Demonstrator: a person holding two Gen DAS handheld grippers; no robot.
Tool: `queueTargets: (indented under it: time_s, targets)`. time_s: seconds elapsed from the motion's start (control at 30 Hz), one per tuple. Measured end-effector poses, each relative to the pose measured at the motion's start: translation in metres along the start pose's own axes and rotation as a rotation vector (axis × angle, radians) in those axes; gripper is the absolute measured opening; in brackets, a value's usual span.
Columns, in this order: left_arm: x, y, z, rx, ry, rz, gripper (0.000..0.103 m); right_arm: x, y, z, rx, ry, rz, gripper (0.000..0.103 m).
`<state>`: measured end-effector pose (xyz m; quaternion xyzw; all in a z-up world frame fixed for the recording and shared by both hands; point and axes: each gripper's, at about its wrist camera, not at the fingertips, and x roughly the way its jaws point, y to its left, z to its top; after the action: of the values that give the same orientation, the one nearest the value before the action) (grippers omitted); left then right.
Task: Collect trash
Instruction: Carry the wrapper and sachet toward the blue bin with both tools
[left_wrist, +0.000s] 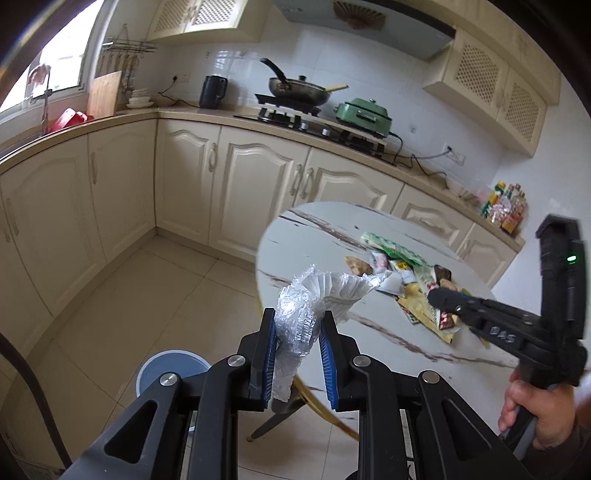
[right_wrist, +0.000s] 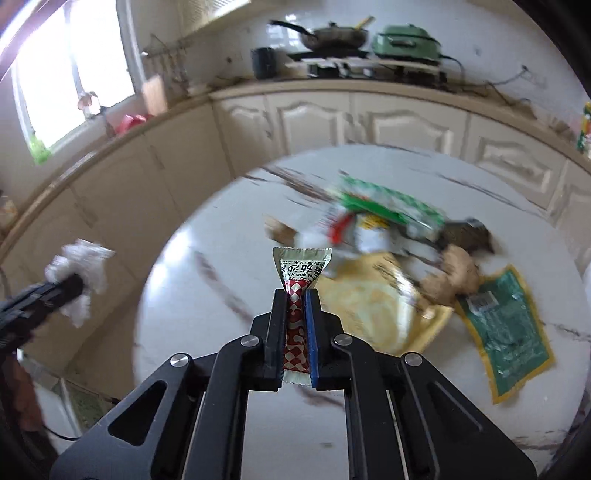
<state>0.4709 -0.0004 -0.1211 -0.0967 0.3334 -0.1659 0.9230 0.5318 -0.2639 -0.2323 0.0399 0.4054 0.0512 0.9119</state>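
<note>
My left gripper (left_wrist: 297, 317) is shut on a crumpled silver foil wrapper (left_wrist: 306, 299) and holds it in the air beside the round white marble table (left_wrist: 306, 236), above the floor. It also shows at the left of the right wrist view (right_wrist: 79, 280). My right gripper (right_wrist: 295, 295) is shut on a small red-and-white checkered sachet (right_wrist: 297, 291) above the table (right_wrist: 207, 280); it also shows in the left wrist view (left_wrist: 437, 295). A pile of trash lies on the table: a green wrapper (right_wrist: 388, 206), a yellow bag (right_wrist: 373, 310), a green-and-yellow packet (right_wrist: 509, 325), a ginger-like lump (right_wrist: 454, 273).
A blue-grey bin (left_wrist: 171, 369) stands on the tiled floor below my left gripper. Cream cabinets (left_wrist: 184, 177) line the wall, with a kettle (left_wrist: 212, 90), a wok on the stove (left_wrist: 299, 90) and a green cooker (left_wrist: 364, 114) on the counter. Bottles (left_wrist: 504, 208) stand at the counter's right end.
</note>
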Motion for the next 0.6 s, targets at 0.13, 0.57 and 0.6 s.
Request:
queueTargets:
  time_s: [0.13,0.57,0.6]
  targets:
    - [-0.024,0.04,0.004,-0.05,-0.032,0.068,0.019,-0.012,0.067,0.019,-0.103,-0.072,0.149,0.01]
    - [-0.014,0.185,-0.003,-0.202,0.105,0.308,0.019,0.151,0.241,0.019,-0.291,0.115,0.395,0.011]
    - [-0.002,0.195,-0.003,-0.215,0.129,0.314,0.019,0.173,0.245,0.017,-0.291,0.142,0.383,0.011]
